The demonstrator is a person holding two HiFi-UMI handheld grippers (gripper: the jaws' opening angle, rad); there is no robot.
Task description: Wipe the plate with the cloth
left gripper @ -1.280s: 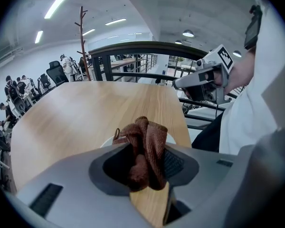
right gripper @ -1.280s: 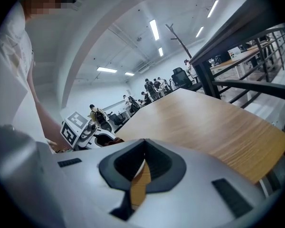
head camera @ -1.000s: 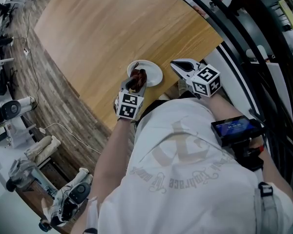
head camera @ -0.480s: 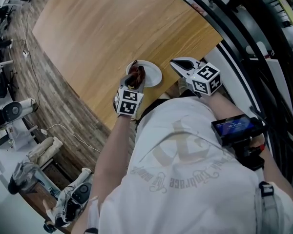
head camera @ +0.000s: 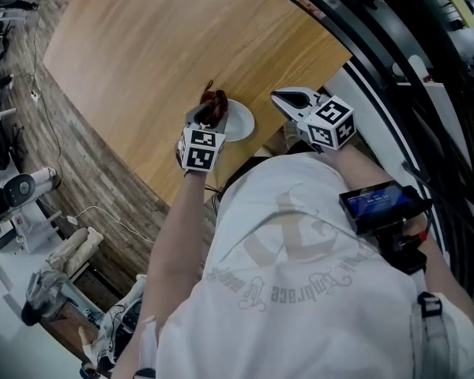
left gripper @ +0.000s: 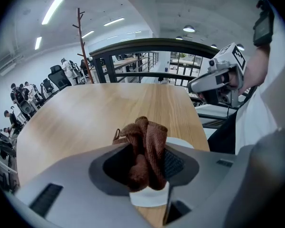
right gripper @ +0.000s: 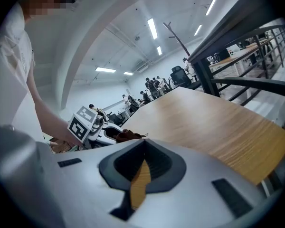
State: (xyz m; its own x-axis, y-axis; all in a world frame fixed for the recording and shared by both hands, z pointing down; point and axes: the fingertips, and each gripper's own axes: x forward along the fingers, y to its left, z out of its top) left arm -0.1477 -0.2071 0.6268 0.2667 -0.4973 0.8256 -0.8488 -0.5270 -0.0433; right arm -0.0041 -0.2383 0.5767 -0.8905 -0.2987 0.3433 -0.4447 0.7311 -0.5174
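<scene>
The cloth [left gripper: 145, 146], a brown bunch, is clamped between the fingers [left gripper: 71, 184] of the L gripper [head camera: 210, 117] and held over the far-left rim of the plate [head camera: 242, 123]. Contact w/ the plate can't be confirmed. The plate is set near the desk [head camera: 158, 46] edge, just in front of the person. The R gripper [head camera: 289, 101] is held just right of the plate, apart from it. Its fingers are drawn all but together w/ nothing between them; only a sliver of desk is seen through the slit.

Step in hand, as judged: a wiping stroke across the plate. For a good wipe, the cloth should be pressed down lightly so the bunched end is flattened on the surface, not just dragged by its tip. Strokes should be led from rim through centre and round, so no part is missed. Moderate pressure is advised, as the plate is unrestrained and could be pushed along the desk or off the near edge. It could be steadied at the rim by the R gripper if sliding is noticed. A firm grip is needed, since the bunch may be pulled out by friction.
</scene>
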